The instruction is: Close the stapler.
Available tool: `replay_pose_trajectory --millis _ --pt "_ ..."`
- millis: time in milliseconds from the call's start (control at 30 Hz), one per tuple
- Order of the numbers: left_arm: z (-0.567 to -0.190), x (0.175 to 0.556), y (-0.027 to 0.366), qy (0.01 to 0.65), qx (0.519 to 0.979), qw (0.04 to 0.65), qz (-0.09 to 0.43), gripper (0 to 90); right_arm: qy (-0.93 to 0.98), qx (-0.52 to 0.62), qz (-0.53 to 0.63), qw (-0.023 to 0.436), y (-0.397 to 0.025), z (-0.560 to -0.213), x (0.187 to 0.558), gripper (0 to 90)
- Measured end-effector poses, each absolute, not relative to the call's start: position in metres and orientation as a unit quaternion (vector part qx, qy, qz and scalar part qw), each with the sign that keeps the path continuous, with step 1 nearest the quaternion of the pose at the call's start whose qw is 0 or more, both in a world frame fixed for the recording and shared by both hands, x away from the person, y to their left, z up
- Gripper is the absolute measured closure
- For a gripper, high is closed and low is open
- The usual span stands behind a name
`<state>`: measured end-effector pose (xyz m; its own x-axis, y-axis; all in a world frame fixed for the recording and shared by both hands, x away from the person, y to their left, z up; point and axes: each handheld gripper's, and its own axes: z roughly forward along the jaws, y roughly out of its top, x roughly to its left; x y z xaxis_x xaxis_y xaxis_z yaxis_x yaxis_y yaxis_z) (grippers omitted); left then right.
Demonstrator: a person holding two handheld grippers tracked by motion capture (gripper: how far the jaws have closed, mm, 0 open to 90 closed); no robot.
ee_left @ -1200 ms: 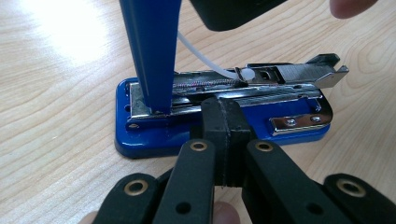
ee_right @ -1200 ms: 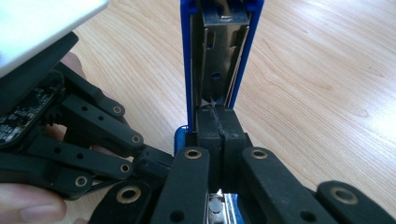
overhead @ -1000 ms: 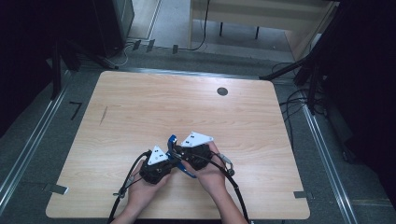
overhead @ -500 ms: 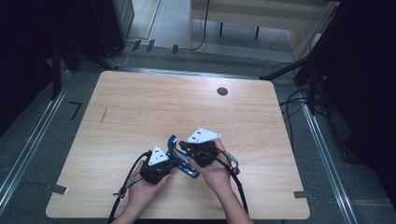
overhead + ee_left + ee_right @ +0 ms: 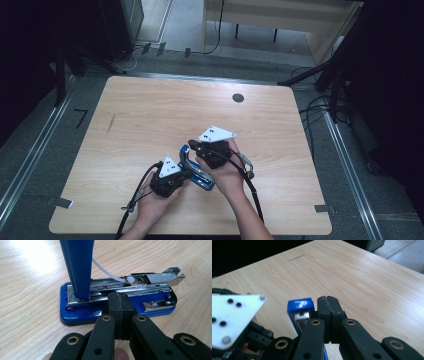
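At the near middle of the table [image 5: 150, 125], a blue stapler [image 5: 117, 305] lies open, its base flat on the wood and its lid [image 5: 77, 267] swung upright at the hinge end, baring the metal staple channel [image 5: 140, 282] with its white pusher rod. The left claw [image 5: 119, 315] sits with its jaws pressed together, tips against the near edge of the stapler's metal rail; whether they pinch anything cannot be told from the left gripper view. The right claw [image 5: 328, 305] is also closed to a hairline, its tips just beside the top end of the raised lid; the right gripper view suggests a steadying touch, not a clear hold. In the high view both hands meet over the stapler [image 5: 196, 170], the left claw [image 5: 176, 175] at its near side and the right claw [image 5: 196, 149] at its far side.

The risks appear plain. The lid stands on a sprung hinge, and if the right claw slips off its narrow top it could snap down on the channel or on the left claw's tips. A hard sideways push from either claw could skate the light base across the smooth wood, and any knock to the pusher could let the spring jump and scatter staples.
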<state>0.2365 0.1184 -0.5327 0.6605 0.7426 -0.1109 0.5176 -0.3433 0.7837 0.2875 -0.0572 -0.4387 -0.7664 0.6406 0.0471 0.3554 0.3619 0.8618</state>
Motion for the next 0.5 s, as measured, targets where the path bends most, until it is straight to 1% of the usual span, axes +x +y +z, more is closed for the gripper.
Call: replay_pose_trajectory --millis 500 --pt "-0.533 0.236 0.117 0.386 0.81 0.419 0.137 90.0 0.818 0.287 0.474 0.155 -0.038 -0.422 0.291 90.0"
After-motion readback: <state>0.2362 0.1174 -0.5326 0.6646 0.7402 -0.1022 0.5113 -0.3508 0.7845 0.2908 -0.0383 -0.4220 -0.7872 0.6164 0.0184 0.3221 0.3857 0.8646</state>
